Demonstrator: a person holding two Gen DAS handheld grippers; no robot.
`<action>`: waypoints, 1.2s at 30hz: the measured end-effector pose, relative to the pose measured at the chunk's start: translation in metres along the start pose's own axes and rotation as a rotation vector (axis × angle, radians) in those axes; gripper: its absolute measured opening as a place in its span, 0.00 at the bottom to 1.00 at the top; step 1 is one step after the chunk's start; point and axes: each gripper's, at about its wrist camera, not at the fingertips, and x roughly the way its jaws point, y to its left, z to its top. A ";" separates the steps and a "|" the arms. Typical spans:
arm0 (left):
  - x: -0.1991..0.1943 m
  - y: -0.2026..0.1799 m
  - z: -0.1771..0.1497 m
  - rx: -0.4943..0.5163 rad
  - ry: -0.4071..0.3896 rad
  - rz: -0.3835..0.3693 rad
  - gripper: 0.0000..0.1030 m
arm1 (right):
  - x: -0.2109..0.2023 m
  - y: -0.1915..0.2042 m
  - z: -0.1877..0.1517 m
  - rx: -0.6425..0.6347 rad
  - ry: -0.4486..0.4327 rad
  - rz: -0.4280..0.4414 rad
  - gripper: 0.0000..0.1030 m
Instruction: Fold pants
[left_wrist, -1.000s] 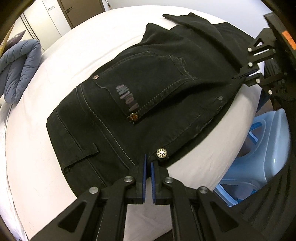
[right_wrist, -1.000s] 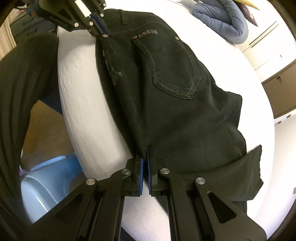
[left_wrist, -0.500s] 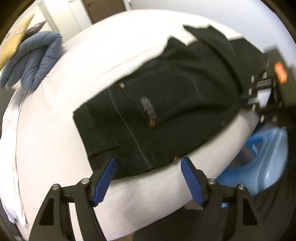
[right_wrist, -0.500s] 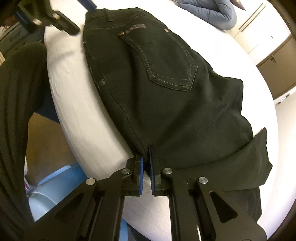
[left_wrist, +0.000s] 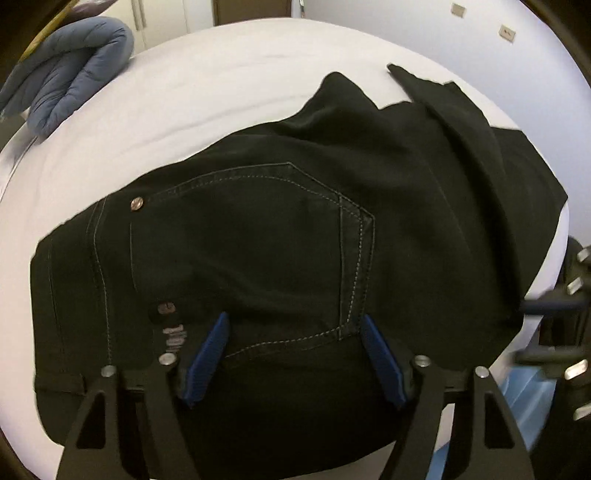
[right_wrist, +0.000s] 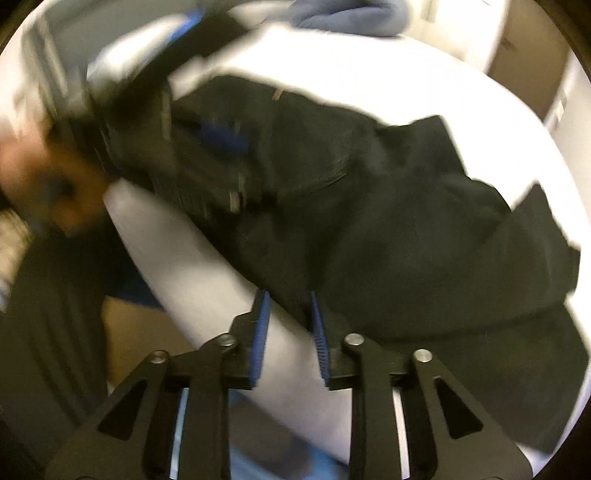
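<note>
Black pants (left_wrist: 258, 240) lie folded on the white bed (left_wrist: 221, 92), back pocket up, legs doubled over at the far right. My left gripper (left_wrist: 291, 328) is open and empty, its blue pads low over the seat, straddling the pocket's lower edge. My right gripper (right_wrist: 288, 306) is open and empty at the pants' near edge (right_wrist: 369, 229), over the bed's rim. The right wrist view is blurred; the left gripper shows there (right_wrist: 207, 140) over the waist end. The right gripper shows at the right edge of the left wrist view (left_wrist: 554, 306).
A folded blue-grey duvet (left_wrist: 70, 70) lies at the bed's far left, also in the right wrist view (right_wrist: 351, 14). A light blue plastic stool (left_wrist: 532, 391) stands beside the bed's near edge. Cupboard doors stand behind the bed.
Both grippers have let go of the pants and opened. The left gripper moved forward over the seat. The right gripper opened in the last half second and shifted slightly.
</note>
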 end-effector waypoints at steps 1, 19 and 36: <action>-0.001 0.000 -0.001 -0.014 0.001 0.001 0.72 | -0.012 -0.014 0.001 0.056 -0.032 0.016 0.30; -0.001 0.006 -0.002 -0.037 -0.015 -0.011 0.79 | 0.071 -0.338 0.156 0.705 0.197 -0.400 0.71; -0.002 0.008 -0.004 -0.043 -0.030 -0.018 0.82 | 0.144 -0.326 0.191 0.763 0.294 -0.493 0.63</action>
